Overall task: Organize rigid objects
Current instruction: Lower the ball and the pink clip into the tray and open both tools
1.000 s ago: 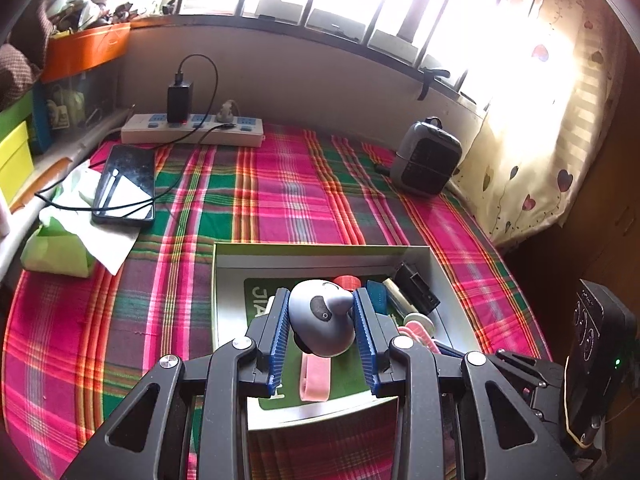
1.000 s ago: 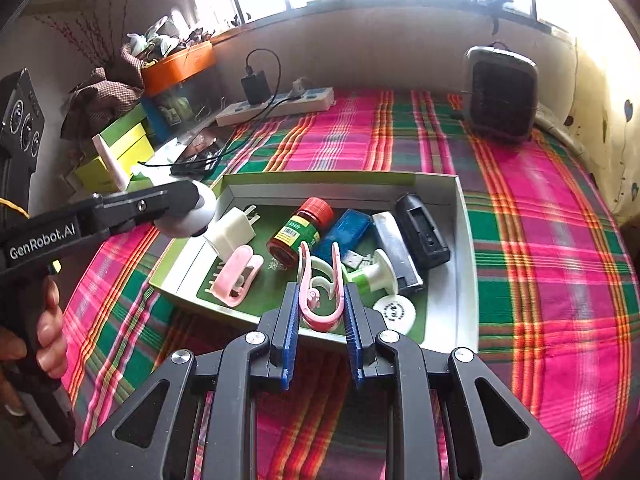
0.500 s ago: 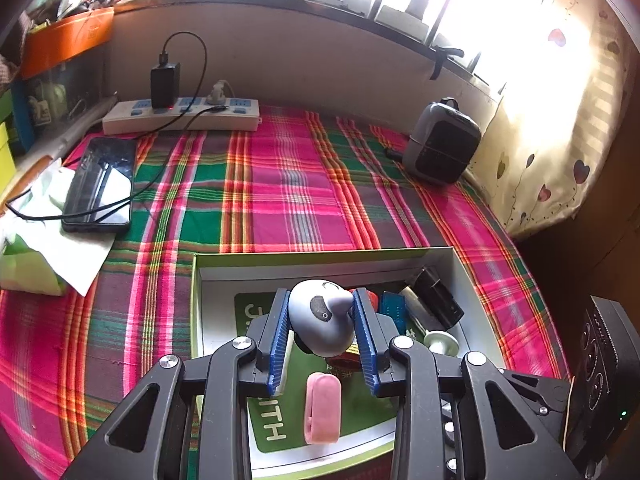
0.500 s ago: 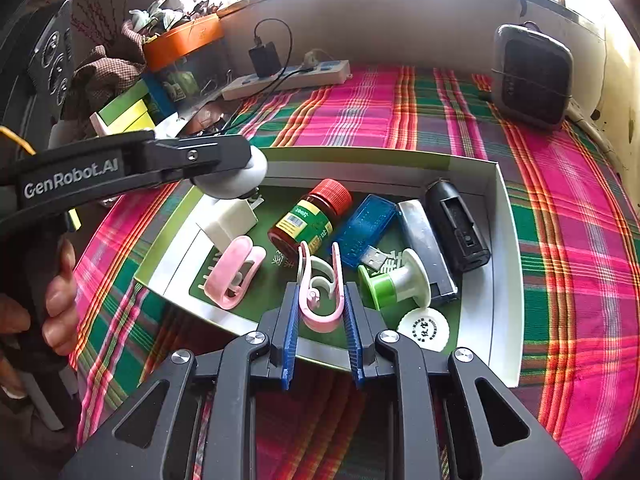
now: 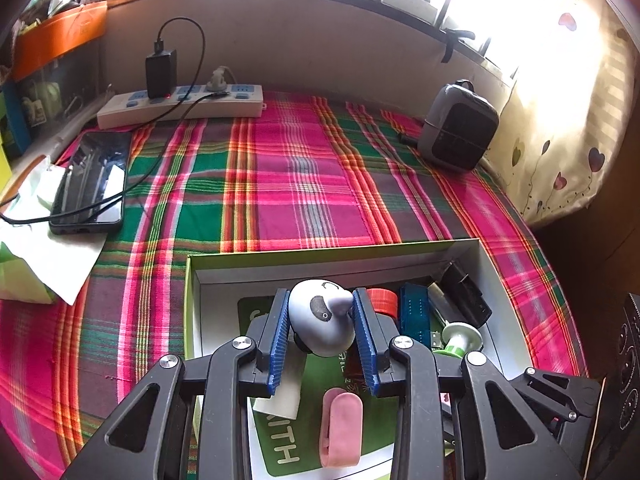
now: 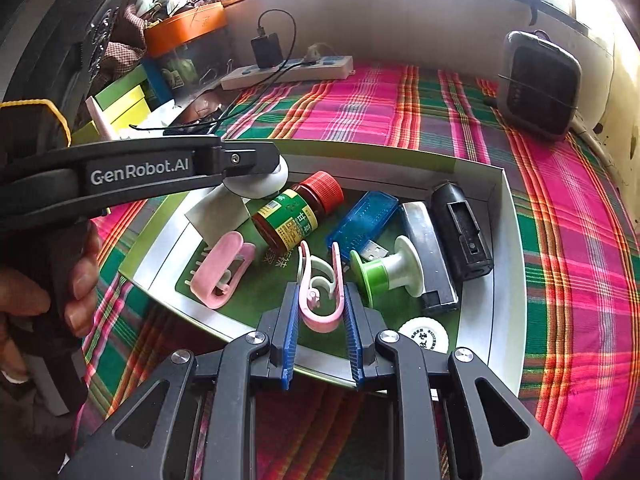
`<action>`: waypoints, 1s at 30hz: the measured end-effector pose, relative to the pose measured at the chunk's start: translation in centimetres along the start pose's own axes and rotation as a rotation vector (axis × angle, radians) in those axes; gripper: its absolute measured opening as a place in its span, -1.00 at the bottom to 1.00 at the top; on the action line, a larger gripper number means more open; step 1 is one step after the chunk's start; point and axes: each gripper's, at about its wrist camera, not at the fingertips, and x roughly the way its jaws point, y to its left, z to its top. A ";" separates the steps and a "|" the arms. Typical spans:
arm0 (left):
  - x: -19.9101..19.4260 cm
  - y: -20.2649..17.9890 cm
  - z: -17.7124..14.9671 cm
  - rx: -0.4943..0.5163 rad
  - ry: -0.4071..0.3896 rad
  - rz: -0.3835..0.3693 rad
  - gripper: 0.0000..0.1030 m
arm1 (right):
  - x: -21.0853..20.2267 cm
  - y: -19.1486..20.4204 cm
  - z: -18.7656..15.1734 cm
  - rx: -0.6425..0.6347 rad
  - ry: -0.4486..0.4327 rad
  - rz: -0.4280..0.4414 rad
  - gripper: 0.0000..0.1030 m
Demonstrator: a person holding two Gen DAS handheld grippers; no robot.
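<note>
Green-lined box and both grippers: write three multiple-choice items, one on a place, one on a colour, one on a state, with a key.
1. Where does the black charger sit?
A. in the power strip
B. in the box
C. on the phone

2. What colour is the brown bottle's cap?
A. blue
B. red
C. white

3. What does the right gripper hold?
A. nothing
B. the green spool
C. a pink clip

Key:
1 A: the black charger is plugged into the power strip.
2 B: the brown bottle has a red top.
3 C: the right gripper has its pads closed on the pink clip over the box.
</note>
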 end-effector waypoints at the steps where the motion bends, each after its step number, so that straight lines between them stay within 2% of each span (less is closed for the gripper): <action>1: 0.2 0.0 0.0 0.003 0.003 0.005 -0.41 | 0.0 0.0 0.0 -0.001 0.000 -0.004 -0.57; 12: 0.7 -0.3 -0.2 0.034 0.000 0.038 -0.41 | -0.1 -0.1 0.0 -0.007 -0.004 -0.029 -0.57; 30: 0.9 -0.3 -0.3 0.031 0.001 0.043 -0.41 | -0.1 -0.2 0.0 0.000 -0.012 -0.025 -0.56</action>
